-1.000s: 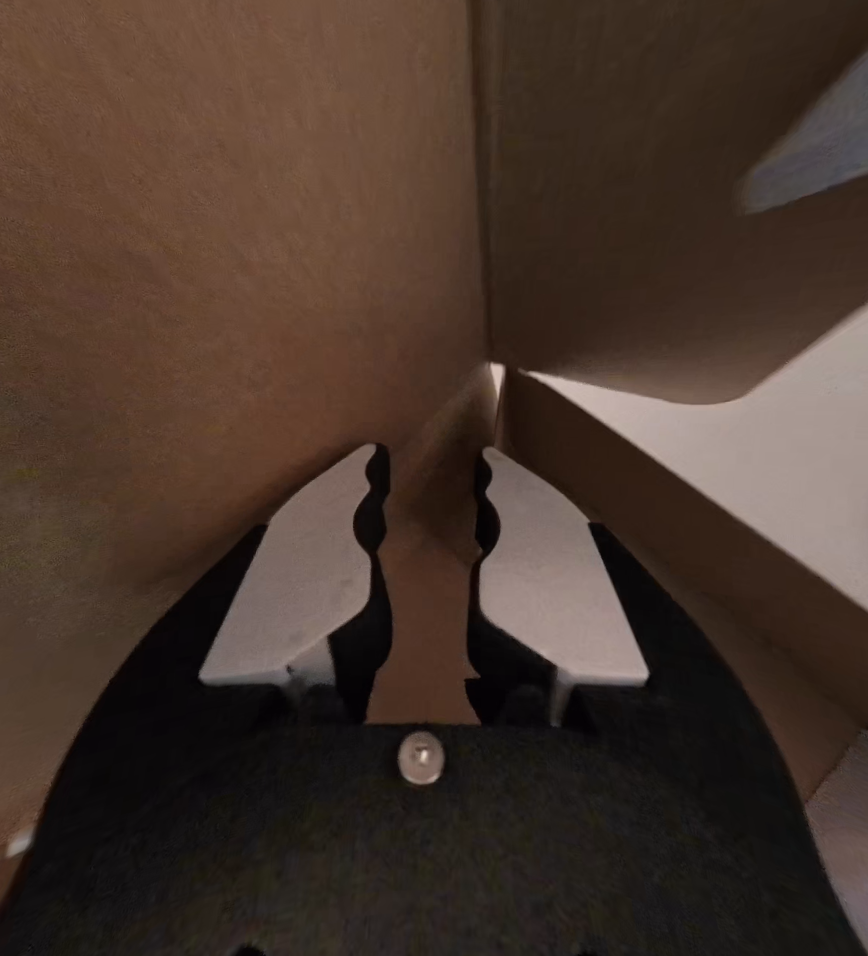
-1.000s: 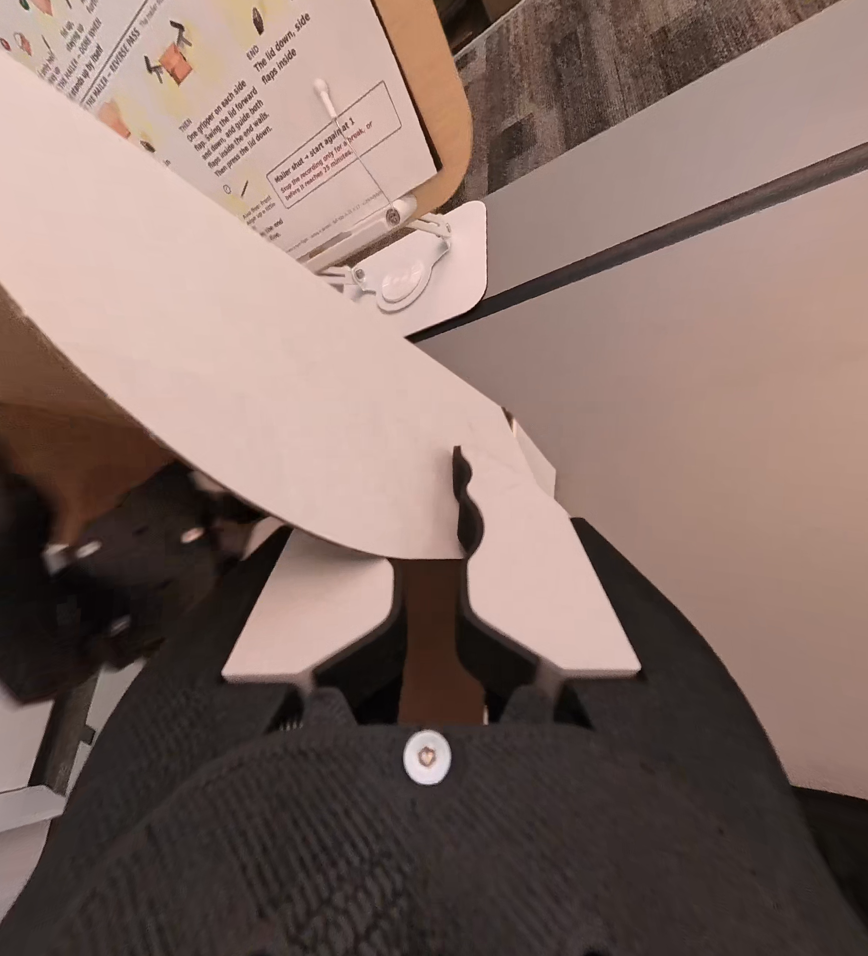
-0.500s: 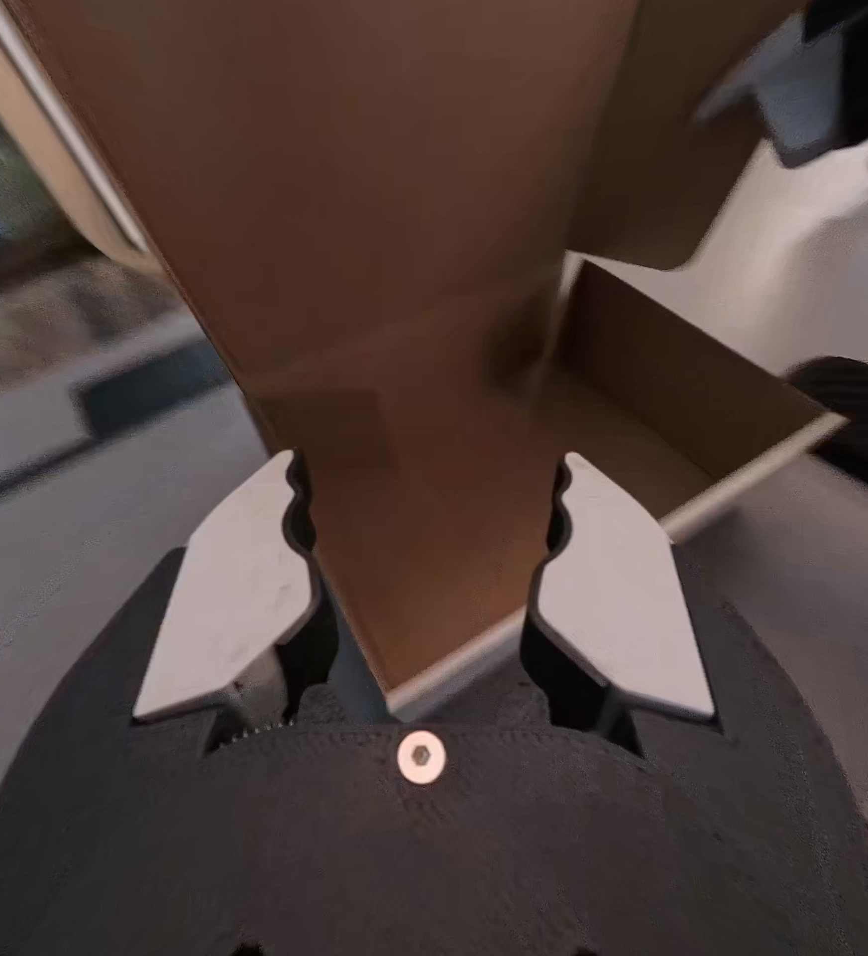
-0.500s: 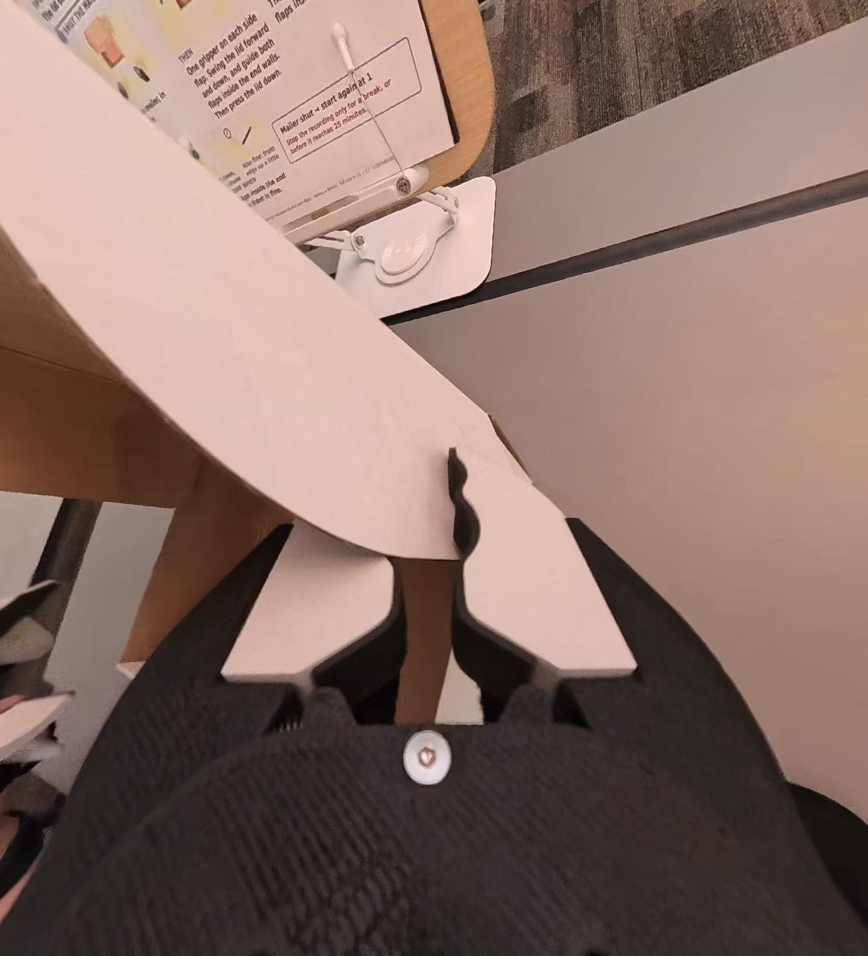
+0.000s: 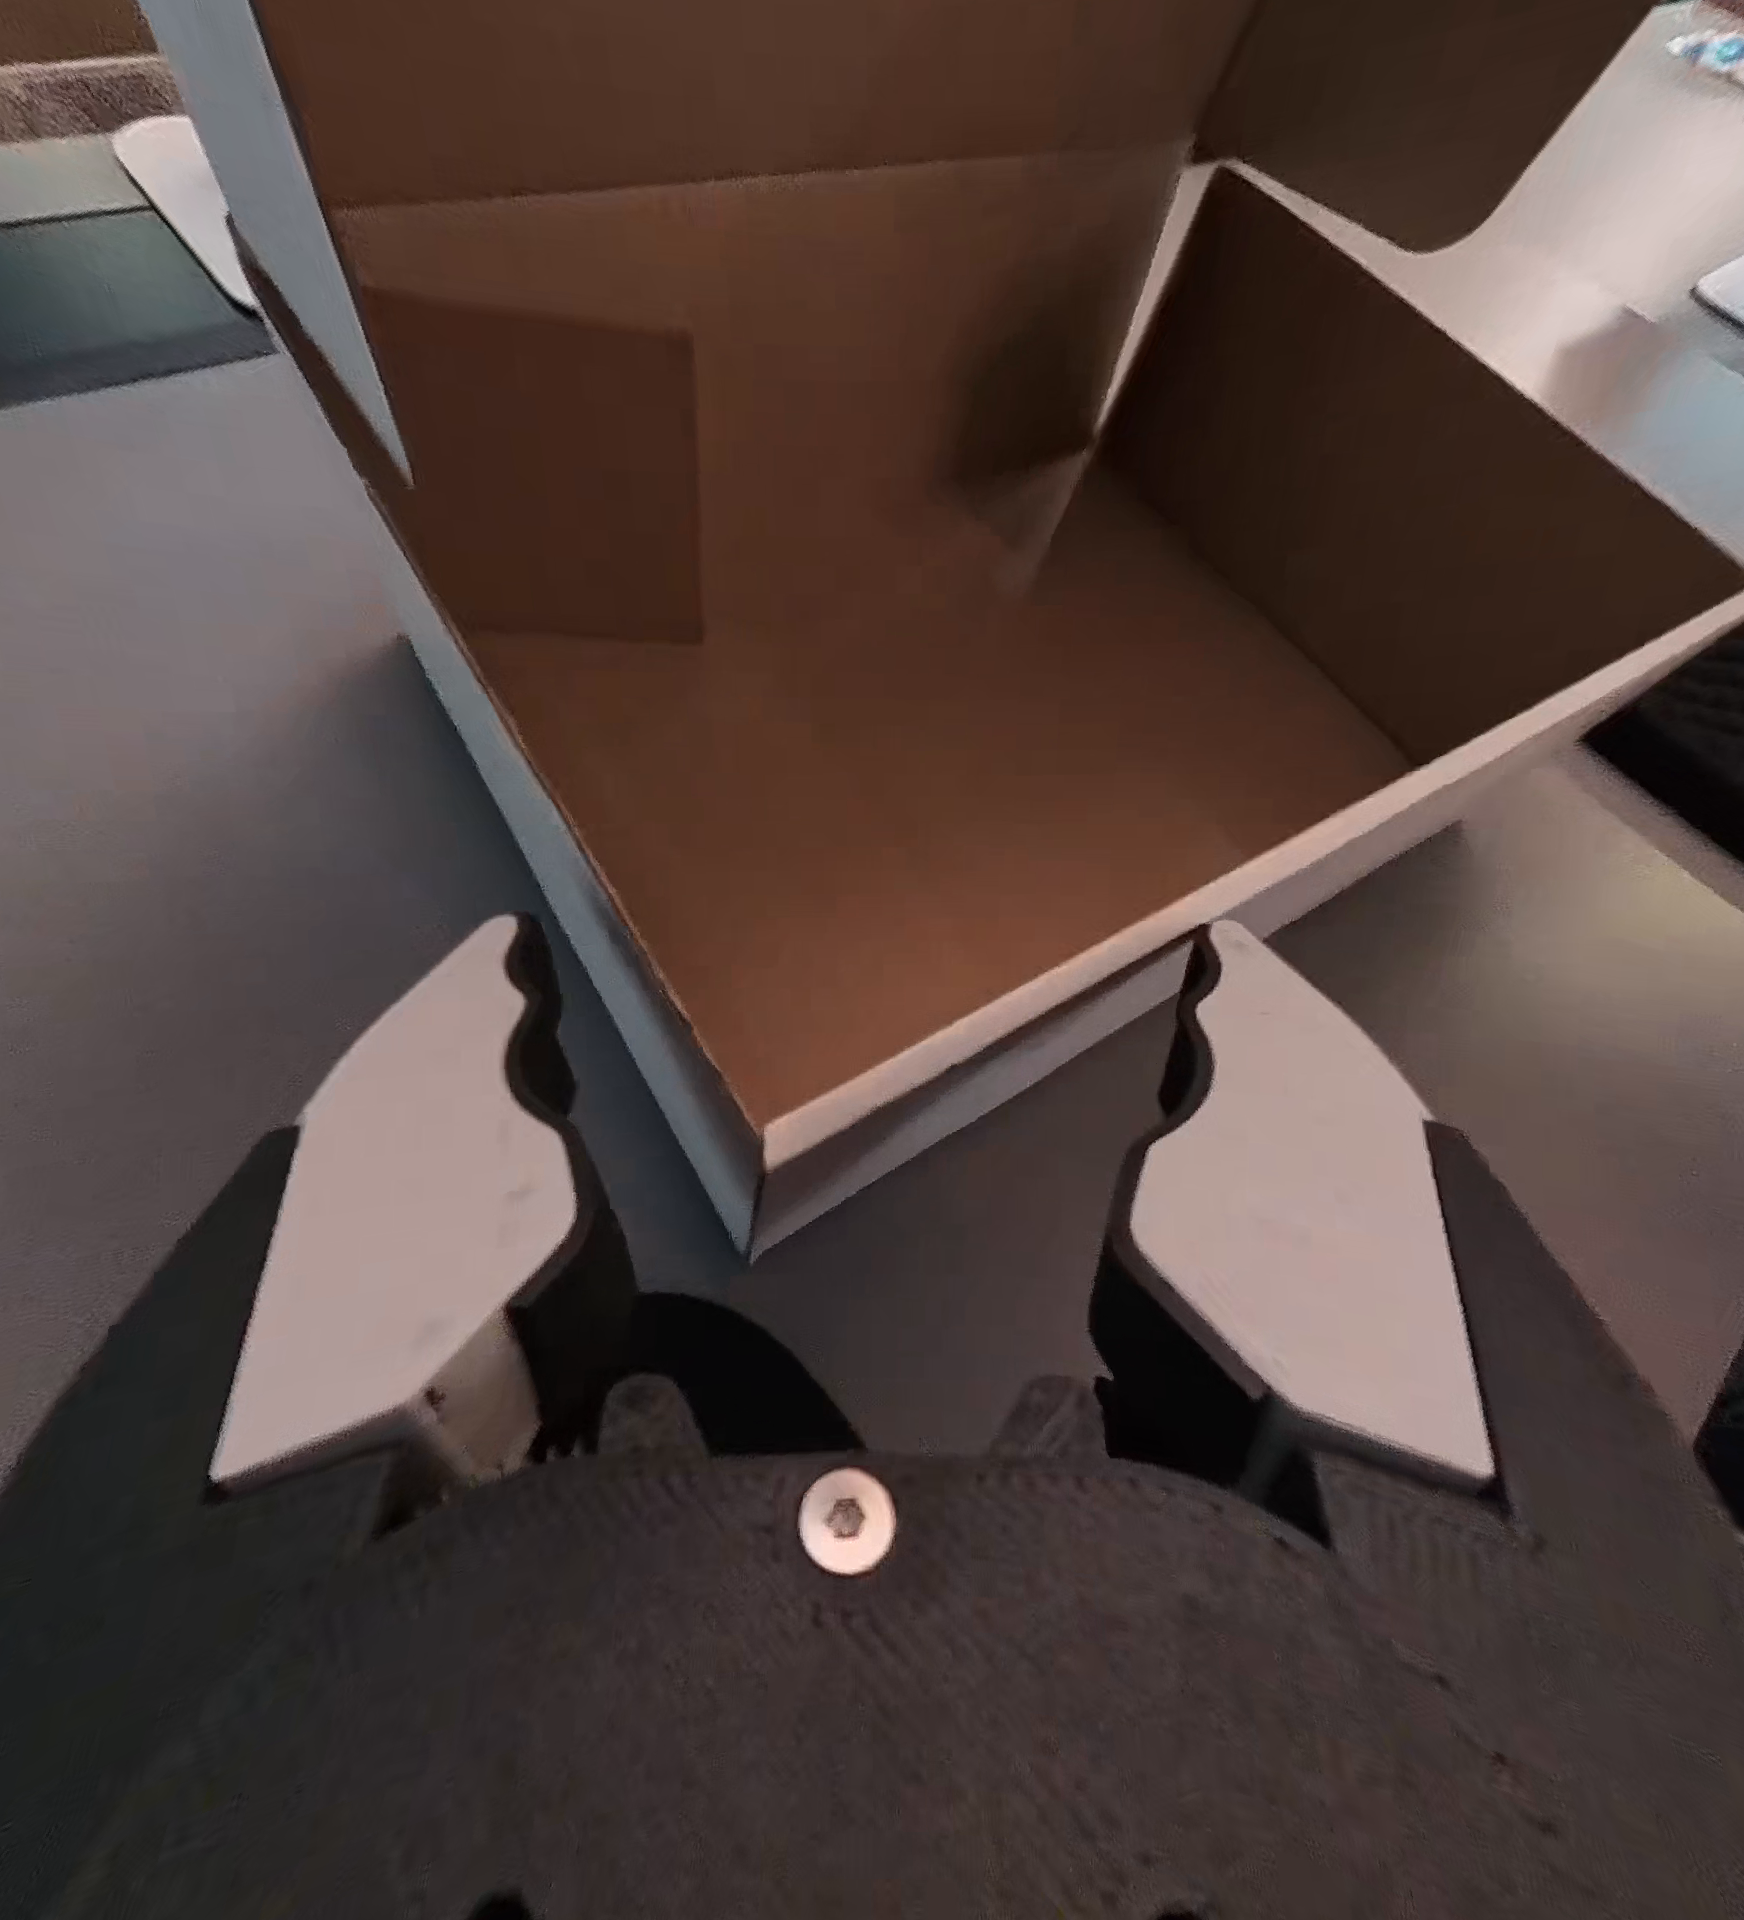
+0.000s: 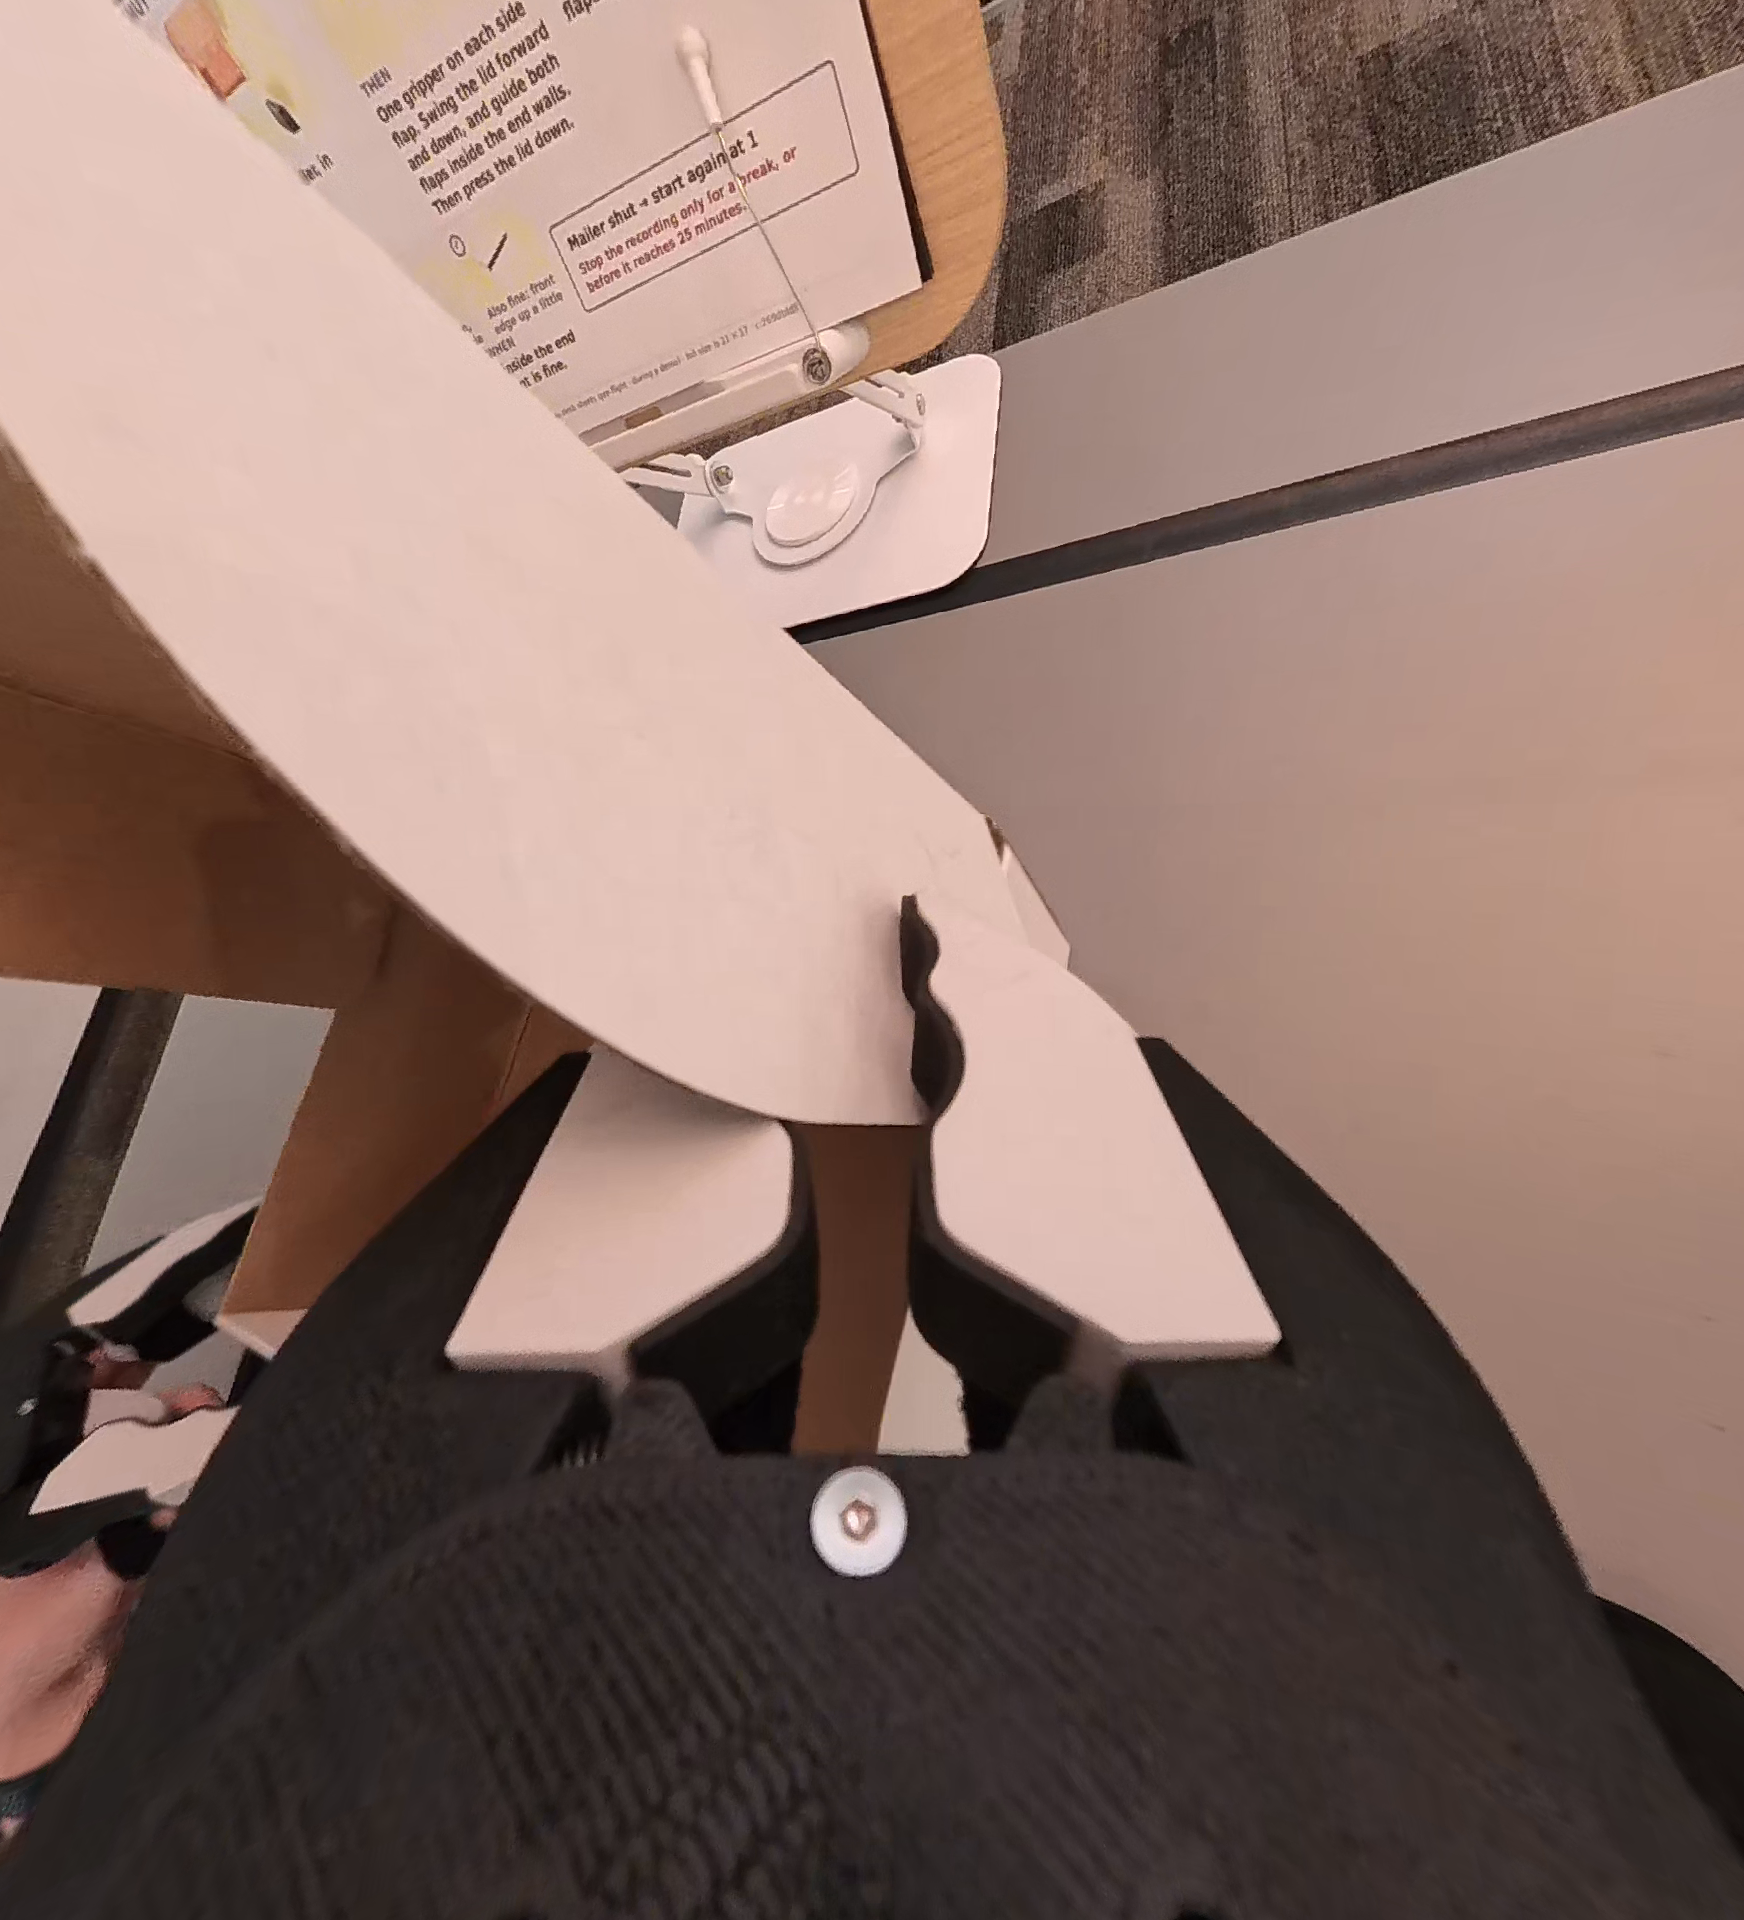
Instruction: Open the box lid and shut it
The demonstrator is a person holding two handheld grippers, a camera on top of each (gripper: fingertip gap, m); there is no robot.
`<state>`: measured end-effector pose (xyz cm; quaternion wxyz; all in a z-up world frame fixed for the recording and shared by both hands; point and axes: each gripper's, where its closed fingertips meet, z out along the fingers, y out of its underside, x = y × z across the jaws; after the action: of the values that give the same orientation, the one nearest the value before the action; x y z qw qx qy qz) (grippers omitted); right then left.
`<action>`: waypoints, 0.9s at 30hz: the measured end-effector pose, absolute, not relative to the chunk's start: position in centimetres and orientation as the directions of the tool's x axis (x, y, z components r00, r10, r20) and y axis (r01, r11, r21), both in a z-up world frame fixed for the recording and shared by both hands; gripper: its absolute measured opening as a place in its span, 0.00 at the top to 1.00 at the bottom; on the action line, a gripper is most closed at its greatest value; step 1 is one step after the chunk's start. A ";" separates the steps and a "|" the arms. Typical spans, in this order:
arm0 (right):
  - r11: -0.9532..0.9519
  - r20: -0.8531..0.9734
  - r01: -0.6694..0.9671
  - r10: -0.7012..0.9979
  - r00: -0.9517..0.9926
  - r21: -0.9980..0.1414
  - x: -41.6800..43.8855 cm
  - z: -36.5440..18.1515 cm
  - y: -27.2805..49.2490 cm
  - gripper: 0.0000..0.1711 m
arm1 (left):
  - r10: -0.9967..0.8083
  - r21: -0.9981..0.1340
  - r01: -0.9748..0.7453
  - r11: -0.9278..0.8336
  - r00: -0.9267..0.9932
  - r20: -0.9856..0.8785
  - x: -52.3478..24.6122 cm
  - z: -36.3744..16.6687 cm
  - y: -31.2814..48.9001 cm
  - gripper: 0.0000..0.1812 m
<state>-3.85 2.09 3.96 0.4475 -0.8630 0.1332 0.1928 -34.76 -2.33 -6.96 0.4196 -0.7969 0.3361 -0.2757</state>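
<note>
The cardboard box (image 5: 1263, 862), white outside and brown inside, stands open on the grey table. Its lid (image 5: 743, 94) stands up at the far side, with side flaps at its left (image 5: 265, 208) and right (image 5: 1367, 125). My left gripper (image 5: 863, 930) is open wide and empty, held above the box's near corner. My right gripper (image 6: 857, 914) is shut on the lid's side flap (image 6: 432, 623), whose edge runs between the fingers and covers the left fingertip. The left gripper (image 6: 120, 1403) and a hand show at the lower left of the right wrist view.
An instruction sheet on a wooden stand (image 6: 691, 187) with a white base (image 6: 847, 499) stands beyond the flap. The table's far edge (image 6: 1367, 499) runs behind it, with carpet (image 6: 1367, 156) past that. A black object (image 5: 1730, 748) lies right of the box.
My left gripper has pulled back out of the box and opened wide, so the whole box interior shows. My right gripper has kept its hold on the flap and barely moved.
</note>
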 end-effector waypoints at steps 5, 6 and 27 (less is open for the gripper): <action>-0.584 -0.432 -0.383 -0.061 0.900 -0.716 -4.3 4.3 1.9 0.92 | -0.747 -0.843 -0.369 -0.391 0.663 0.056 -33.2 -7.7 -2.3 0.41; -0.587 -0.418 -0.375 -0.067 0.906 -0.718 -4.4 4.4 1.8 0.91 | -0.738 -0.838 -0.387 -0.384 0.674 0.026 -32.8 -7.9 -2.3 0.40; -0.286 -0.518 -0.519 -0.085 0.851 -0.806 -2.8 2.5 1.8 0.88 | -0.718 -0.912 -0.271 -0.307 0.695 0.036 -29.3 -7.4 -2.7 0.39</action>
<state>-2.76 1.77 2.46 0.5653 -0.7785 0.1940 0.1919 -29.25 -2.70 -7.36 0.4947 -0.7762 0.3186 -0.2262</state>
